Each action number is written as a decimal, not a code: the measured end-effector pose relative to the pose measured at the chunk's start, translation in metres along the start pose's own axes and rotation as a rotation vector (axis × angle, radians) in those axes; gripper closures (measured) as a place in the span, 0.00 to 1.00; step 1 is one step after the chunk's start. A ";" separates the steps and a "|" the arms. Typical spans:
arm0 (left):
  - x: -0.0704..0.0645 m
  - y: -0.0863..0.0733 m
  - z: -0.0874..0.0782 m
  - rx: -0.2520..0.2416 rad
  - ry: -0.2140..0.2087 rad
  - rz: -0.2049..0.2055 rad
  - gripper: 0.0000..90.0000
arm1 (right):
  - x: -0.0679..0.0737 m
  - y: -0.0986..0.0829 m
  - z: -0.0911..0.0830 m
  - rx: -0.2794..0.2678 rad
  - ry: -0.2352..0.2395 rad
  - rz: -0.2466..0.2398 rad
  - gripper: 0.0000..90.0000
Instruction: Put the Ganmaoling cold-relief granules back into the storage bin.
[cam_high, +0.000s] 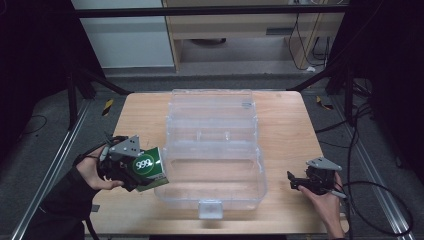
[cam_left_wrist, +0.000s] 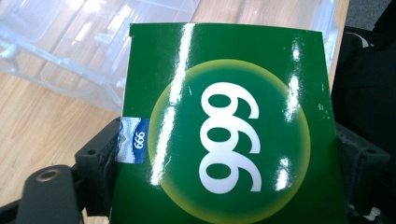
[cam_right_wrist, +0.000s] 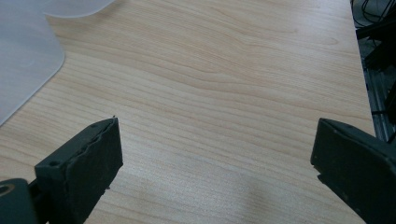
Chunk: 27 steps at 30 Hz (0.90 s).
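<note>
A glossy green box (cam_high: 147, 167) printed with a white "999" in a yellow-ringed circle is held by my left gripper (cam_high: 131, 172), shut on it, just left of the clear plastic case (cam_high: 212, 150). In the left gripper view the green box (cam_left_wrist: 224, 130) stands between both black jaws, with the clear case (cam_left_wrist: 70, 51) behind it. My right gripper (cam_high: 296, 181) rests low over the wooden table (cam_high: 287, 130) to the right of the case. Its jaws are wide apart in the right gripper view, gripper (cam_right_wrist: 212, 156) open over bare wood.
The clear case lies open in the table's middle, lid (cam_high: 212, 107) toward the far side, latch (cam_high: 210, 208) at the near edge. A corner of the case (cam_right_wrist: 25, 51) shows at the upper left of the right gripper view. Cables (cam_high: 370, 200) trail off the table's right side.
</note>
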<state>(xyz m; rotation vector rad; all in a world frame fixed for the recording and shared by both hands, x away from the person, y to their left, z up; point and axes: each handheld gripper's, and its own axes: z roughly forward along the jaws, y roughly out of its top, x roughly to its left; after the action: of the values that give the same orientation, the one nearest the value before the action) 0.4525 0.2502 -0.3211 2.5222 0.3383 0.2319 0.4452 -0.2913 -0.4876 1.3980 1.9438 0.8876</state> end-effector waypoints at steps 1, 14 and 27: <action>0.000 0.002 0.001 -0.001 -0.004 0.002 0.16 | 0.000 0.000 0.000 0.000 0.000 0.000 0.03; -0.001 0.023 0.016 -0.001 -0.034 0.048 0.16 | -0.001 0.000 0.000 0.000 0.005 0.003 0.03; -0.002 0.035 0.031 -0.003 -0.054 0.074 0.16 | -0.001 0.000 0.000 0.000 0.006 0.002 0.03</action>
<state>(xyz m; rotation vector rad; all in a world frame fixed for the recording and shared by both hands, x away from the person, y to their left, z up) 0.4649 0.2049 -0.3268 2.5353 0.2229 0.1932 0.4453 -0.2921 -0.4878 1.3994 1.9466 0.8940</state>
